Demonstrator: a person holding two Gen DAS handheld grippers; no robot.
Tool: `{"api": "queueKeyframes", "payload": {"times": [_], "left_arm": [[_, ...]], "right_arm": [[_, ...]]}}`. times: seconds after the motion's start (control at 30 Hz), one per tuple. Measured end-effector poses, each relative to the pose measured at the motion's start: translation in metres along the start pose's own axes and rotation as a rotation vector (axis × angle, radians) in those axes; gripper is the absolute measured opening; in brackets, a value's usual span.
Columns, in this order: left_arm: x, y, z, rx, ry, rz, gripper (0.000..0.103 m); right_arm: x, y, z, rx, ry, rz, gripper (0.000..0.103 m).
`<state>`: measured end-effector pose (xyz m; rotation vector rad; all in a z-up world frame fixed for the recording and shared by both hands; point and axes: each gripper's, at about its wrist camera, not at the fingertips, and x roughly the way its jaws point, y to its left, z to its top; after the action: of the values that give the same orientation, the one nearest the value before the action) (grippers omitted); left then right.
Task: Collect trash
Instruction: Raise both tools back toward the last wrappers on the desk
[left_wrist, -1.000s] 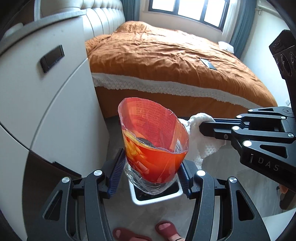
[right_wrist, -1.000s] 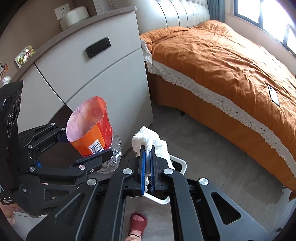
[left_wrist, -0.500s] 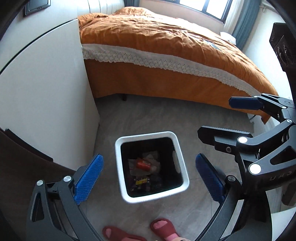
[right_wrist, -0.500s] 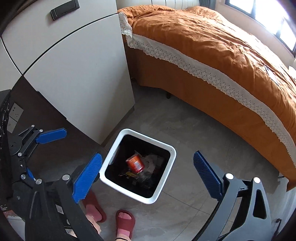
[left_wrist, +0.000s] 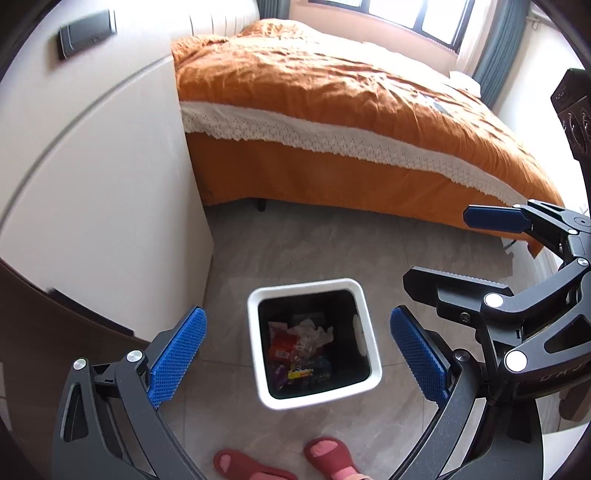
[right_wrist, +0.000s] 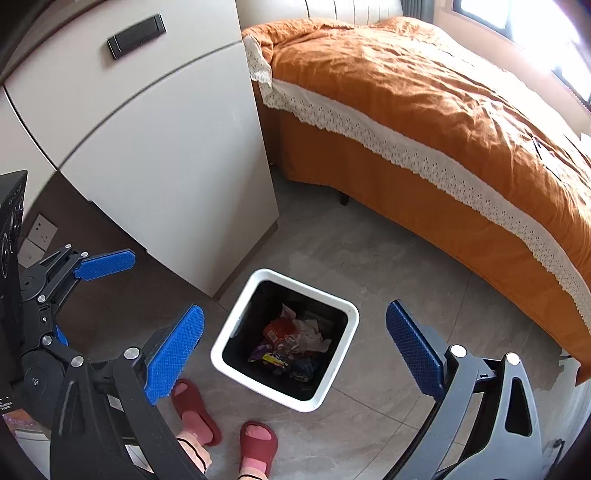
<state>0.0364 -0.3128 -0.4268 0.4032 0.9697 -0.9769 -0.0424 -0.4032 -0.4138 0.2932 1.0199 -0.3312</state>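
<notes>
A white square bin (left_wrist: 306, 286) with a black inside stands on the grey tiled floor. In it lie an orange snack bag (left_wrist: 282, 347), a crumpled white tissue (left_wrist: 314, 330) and several small wrappers. My left gripper (left_wrist: 297, 325) hangs above the bin, open wide, with nothing between its blue pads. The right gripper (left_wrist: 437, 245) is beside it at the right, also open. The right wrist view shows the same bin (right_wrist: 258, 386), the bag (right_wrist: 277, 328) and the tissue (right_wrist: 312, 332) below my open, empty right gripper (right_wrist: 294, 314). The left gripper's pad (right_wrist: 105, 264) shows at the left.
A white cabinet (right_wrist: 166, 147) stands just left of the bin. A bed with an orange cover (left_wrist: 332, 110) fills the far side. The person's feet in red slippers (right_wrist: 258, 443) stand close to the bin's near side. A wall socket (right_wrist: 40, 230) sits low at the left.
A second ago the left gripper held the orange bag and the right was shut on the tissue. Both opened, and both items now lie in the bin. Both grippers have sunk a little.
</notes>
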Motion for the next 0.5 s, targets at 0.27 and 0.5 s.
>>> {"api": "queueKeyframes", "payload": {"times": [0.27, 0.5], "left_arm": [[-0.102, 0.000, 0.052, -0.034, -0.116, 0.059, 0.098], [-0.197, 0.007, 0.085, -0.107, -0.218, 0.145, 0.098]], "right_arm": [[-0.093, 0.010, 0.050, 0.030, -0.149, 0.010, 0.098], [-0.179, 0.029, 0.094, -0.003, -0.323, 0.051, 0.098]]}}
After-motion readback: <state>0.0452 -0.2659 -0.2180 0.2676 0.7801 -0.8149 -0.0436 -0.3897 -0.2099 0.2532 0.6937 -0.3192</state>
